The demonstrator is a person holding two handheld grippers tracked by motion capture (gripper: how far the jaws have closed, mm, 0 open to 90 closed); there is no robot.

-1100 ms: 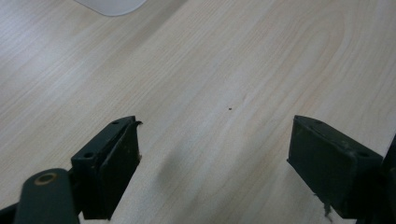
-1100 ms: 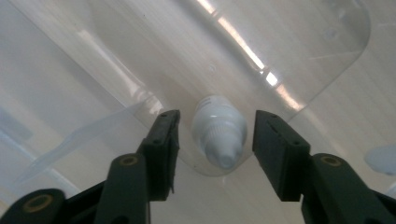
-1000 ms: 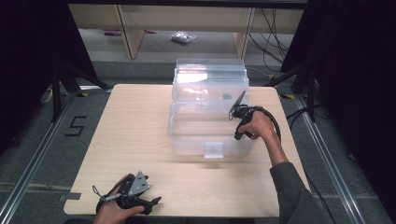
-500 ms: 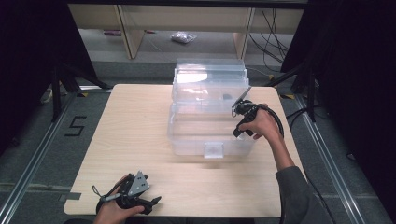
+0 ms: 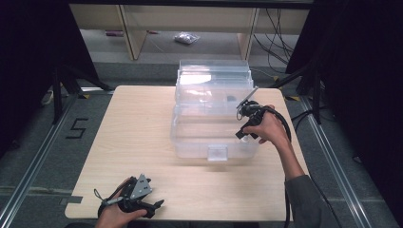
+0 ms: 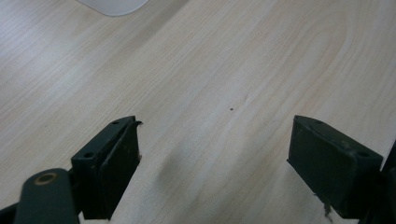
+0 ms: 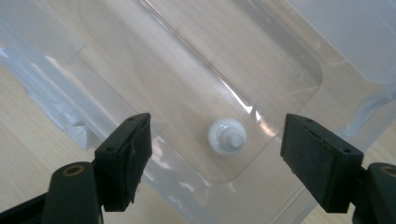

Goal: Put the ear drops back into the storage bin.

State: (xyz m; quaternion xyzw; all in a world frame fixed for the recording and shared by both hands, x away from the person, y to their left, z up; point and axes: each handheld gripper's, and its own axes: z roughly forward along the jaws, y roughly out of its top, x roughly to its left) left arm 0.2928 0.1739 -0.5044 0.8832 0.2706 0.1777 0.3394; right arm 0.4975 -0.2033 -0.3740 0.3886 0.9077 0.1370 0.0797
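The clear box [image 5: 214, 118] blocks the table [image 5: 133, 137] from twelve to two o'clock; nine o'clock lies open.
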